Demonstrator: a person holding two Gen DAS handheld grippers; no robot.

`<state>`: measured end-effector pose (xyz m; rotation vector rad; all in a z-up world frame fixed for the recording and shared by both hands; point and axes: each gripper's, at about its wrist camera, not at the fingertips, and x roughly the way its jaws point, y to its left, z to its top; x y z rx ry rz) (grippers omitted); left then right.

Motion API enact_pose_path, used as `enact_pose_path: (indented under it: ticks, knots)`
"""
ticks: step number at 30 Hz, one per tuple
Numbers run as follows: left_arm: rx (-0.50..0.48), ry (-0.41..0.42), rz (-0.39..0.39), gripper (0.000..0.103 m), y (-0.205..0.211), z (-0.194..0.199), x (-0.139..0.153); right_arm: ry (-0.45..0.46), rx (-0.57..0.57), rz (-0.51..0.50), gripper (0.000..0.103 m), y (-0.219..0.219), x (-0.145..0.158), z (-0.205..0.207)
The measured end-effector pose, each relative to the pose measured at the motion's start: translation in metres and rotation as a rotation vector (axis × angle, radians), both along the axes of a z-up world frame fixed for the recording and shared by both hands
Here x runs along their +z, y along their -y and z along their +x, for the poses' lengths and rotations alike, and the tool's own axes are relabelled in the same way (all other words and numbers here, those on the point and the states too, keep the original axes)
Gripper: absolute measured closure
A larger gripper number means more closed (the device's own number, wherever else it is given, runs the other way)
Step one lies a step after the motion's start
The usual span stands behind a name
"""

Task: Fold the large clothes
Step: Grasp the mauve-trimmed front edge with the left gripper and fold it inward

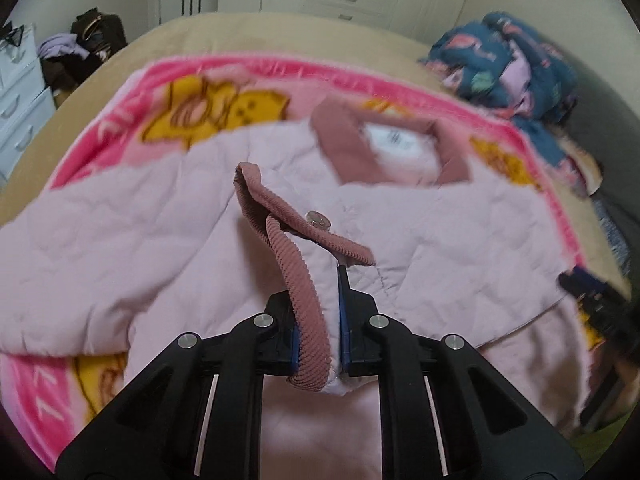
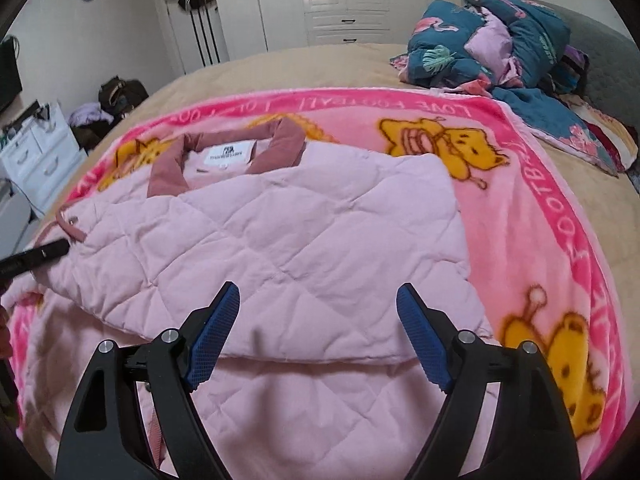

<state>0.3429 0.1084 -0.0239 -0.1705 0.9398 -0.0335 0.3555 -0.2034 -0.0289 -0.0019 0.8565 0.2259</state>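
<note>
A pale pink quilted jacket [image 1: 120, 232] with a dusty-pink corduroy collar [image 1: 344, 148] lies spread on a bed. My left gripper [image 1: 316, 284] is shut on a sleeve's corduroy cuff [image 1: 276, 200], which has a clear button and is lifted off the jacket. In the right wrist view my right gripper [image 2: 318, 288] stands open above the jacket [image 2: 300, 220], with nothing between its blue pads [image 2: 420, 340]. A quilted part lies folded across the body. At that view's left edge the left gripper's black finger [image 2: 44, 254] shows by the cuff [image 2: 70, 226].
Under the jacket lies a pink cartoon blanket [image 2: 520, 200] on a beige bedspread [image 2: 320, 64]. A heap of teal and lilac bedding [image 2: 500, 48] sits at the bed's far right. A white dresser [image 2: 36, 152] and dark bags [image 2: 120, 96] stand left; white wardrobes [image 2: 340, 0] stand behind.
</note>
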Motion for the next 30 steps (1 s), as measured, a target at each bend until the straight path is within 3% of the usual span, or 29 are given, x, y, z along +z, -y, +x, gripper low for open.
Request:
enact_pose_path:
  ticks: [5, 8, 12, 20, 24, 30]
  knots:
    - [0.019, -0.035, 0.014, 0.093, -0.007, 0.000, -0.022, -0.013, 0.019, -0.073, 0.023, -0.013, -0.011, 0.012]
    - [0.020, -0.048, 0.017, 0.090, -0.008, 0.000, -0.028, -0.066, 0.003, -0.110, 0.020, -0.014, -0.027, 0.022]
    - [0.023, -0.061, 0.010, 0.087, -0.009, 0.001, -0.033, -0.117, -0.017, -0.077, 0.014, -0.007, -0.046, 0.032]
    - [0.028, -0.053, 0.013, 0.079, -0.011, -0.009, -0.023, -0.036, -0.008, -0.085, 0.013, -0.017, -0.014, 0.007]
    - [0.030, -0.028, 0.011, 0.065, -0.014, -0.019, -0.009, 0.013, 0.012, -0.090, 0.006, -0.026, 0.005, -0.009]
    - [0.037, 0.019, 0.027, 0.038, -0.018, -0.037, 0.016, 0.045, 0.046, -0.087, 0.006, -0.043, 0.024, -0.027]
